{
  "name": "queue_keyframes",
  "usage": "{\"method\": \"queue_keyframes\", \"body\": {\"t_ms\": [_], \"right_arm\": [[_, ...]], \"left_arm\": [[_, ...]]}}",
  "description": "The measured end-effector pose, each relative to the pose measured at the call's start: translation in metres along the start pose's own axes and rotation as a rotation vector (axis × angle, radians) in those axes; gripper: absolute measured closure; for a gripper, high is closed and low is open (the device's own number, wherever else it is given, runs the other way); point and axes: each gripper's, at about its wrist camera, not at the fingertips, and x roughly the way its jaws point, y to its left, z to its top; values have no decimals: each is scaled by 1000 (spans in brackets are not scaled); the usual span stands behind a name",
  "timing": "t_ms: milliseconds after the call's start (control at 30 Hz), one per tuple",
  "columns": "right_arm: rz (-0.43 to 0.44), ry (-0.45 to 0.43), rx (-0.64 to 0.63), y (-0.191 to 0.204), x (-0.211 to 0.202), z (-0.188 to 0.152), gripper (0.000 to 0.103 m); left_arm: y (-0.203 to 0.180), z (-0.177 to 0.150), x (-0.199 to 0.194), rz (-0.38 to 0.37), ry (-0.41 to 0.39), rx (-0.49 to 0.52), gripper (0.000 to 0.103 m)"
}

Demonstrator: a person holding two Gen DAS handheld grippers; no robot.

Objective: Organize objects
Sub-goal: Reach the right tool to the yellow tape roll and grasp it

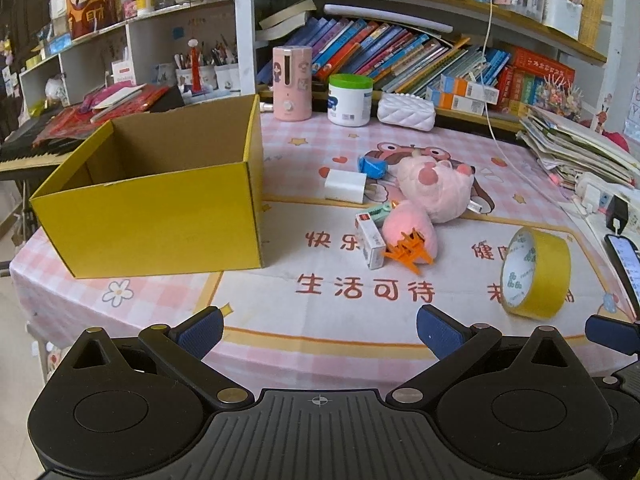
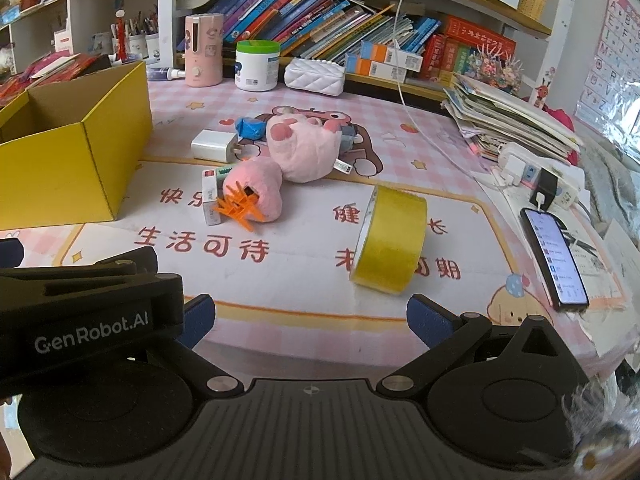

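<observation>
An open yellow cardboard box [image 1: 160, 216] [image 2: 60, 172] stands at the table's left, and its visible inside looks empty. Mid-table lie a pink plush toy [image 1: 434, 188] [image 2: 304, 148], a smaller pink plush [image 1: 410, 232] [image 2: 256, 190] with an orange claw clip [image 1: 408, 252] [image 2: 236, 208], a small white carton [image 1: 370, 242] [image 2: 210, 200], a white charger [image 1: 346, 186] [image 2: 214, 146] and a blue item [image 1: 372, 166] [image 2: 250, 128]. A yellow tape roll [image 1: 536, 272] [image 2: 390, 240] stands on edge to the right. My left gripper [image 1: 320, 328] and right gripper [image 2: 308, 320] hover open at the near edge, holding nothing.
A phone [image 2: 554, 256] on a cable and a power strip [image 2: 536, 176] lie at the right, behind them a paper stack [image 2: 512, 120]. A pink humidifier [image 1: 292, 84], white jar [image 1: 350, 100] and white quilted case [image 1: 406, 110] line the back below crowded bookshelves.
</observation>
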Motion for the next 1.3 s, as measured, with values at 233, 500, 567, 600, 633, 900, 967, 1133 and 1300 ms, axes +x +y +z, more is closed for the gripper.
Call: {"method": "queue_keyframes", "body": {"t_ms": [233,500,567,600,633,900,967,1133,1300], "right_arm": [[31,6,-29,-9,16,11,1],[73,34,-48,-23,40,21,1],[83,38,-46,-28,46,24,1],[87,42,-46,-30,49,25,0],[86,41,-48,-32,52,26,0],[117,93,-47,-46,79,30,2],[115,107,-48,-48,86,31,2],[94,97,-53,-56,97,34,2],[65,44,-51,-66,102,41,12]], "left_arm": [[-10,8,14,21,17,-18,0],[-25,15,31,55,32,-21,0],[-28,17,34,68,25,-27,0],[-28,18,35,72,22,-34,0],[-29,20,37,76,20,-47,0],[-34,26,47,109,14,-79,0],[-36,26,50,117,23,-77,0],[-41,27,56,146,40,-94,0],[-48,29,61,158,43,-89,0]]}}
